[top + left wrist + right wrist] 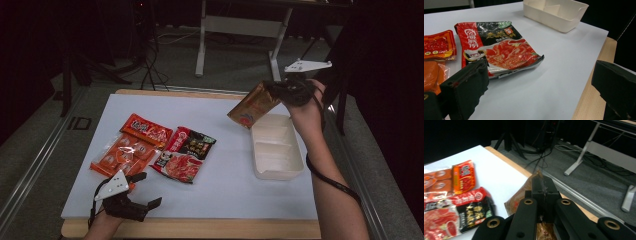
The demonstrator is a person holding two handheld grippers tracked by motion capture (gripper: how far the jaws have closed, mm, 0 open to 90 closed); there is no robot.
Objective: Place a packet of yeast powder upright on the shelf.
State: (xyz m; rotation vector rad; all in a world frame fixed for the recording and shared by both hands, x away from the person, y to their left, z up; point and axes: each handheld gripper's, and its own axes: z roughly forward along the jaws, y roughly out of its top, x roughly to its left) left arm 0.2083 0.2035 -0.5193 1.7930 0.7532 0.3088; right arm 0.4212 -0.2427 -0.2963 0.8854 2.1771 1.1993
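Note:
My right gripper (274, 91) is shut on the edge of a gold-brown packet (252, 105), which hangs tilted in the air above the far end of a white divided tray (295, 165). In the right gripper view the jaws meet on the brown packet (520, 197). My left gripper (146, 190) rests open near the table's front left edge with nothing between its wide-apart jaws. A red and black packet (499, 47) lies flat just beyond it. An orange-red packet (132, 145) lies to the left of that one.
A white sheet (225, 185) covers the wooden table (200, 228). Beyond the far edge the floor holds a white desk frame (240, 30), dark stands and cables (150, 65).

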